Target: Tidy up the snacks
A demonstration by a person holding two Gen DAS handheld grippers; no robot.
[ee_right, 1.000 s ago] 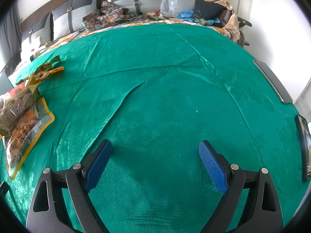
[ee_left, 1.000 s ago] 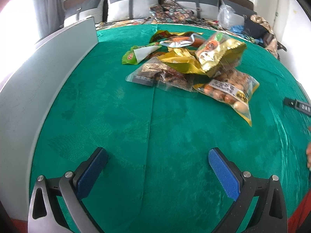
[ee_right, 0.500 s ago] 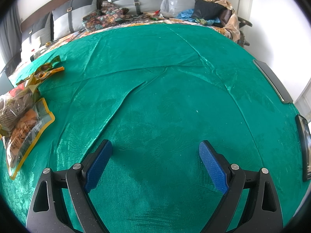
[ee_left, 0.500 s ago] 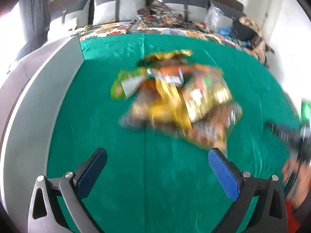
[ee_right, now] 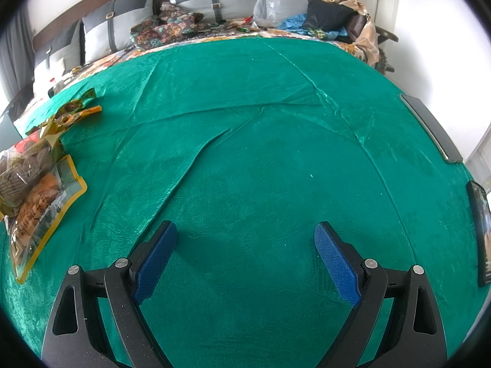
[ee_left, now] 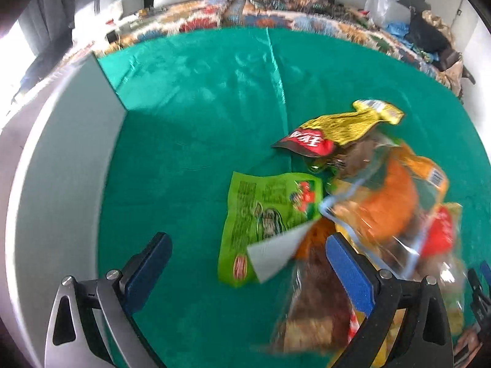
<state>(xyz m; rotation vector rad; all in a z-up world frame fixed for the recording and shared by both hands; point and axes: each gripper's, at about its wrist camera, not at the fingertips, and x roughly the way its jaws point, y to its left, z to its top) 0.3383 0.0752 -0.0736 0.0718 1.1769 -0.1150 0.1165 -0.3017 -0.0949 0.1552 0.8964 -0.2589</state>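
Green cloth [ee_left: 199, 116] covers the bed. Left claw [ee_left: 245, 263] spread and empty; flat green foil snack packet [ee_left: 264, 211] lies just ahead between its fingers, overlapped by the pile [ee_left: 383, 214]. Right claw [ee_right: 245, 254] spread, idle. Risk: pinching neighbouring bags too.

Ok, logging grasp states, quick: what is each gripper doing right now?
Left gripper: open, holding nothing, above the green packet.
Right gripper: open, holding nothing, over bare cloth.

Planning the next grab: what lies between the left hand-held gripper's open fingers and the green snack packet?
Only bare green cloth, in the left wrist view. The left hand-held gripper holds nothing; the green snack packet lies just ahead.
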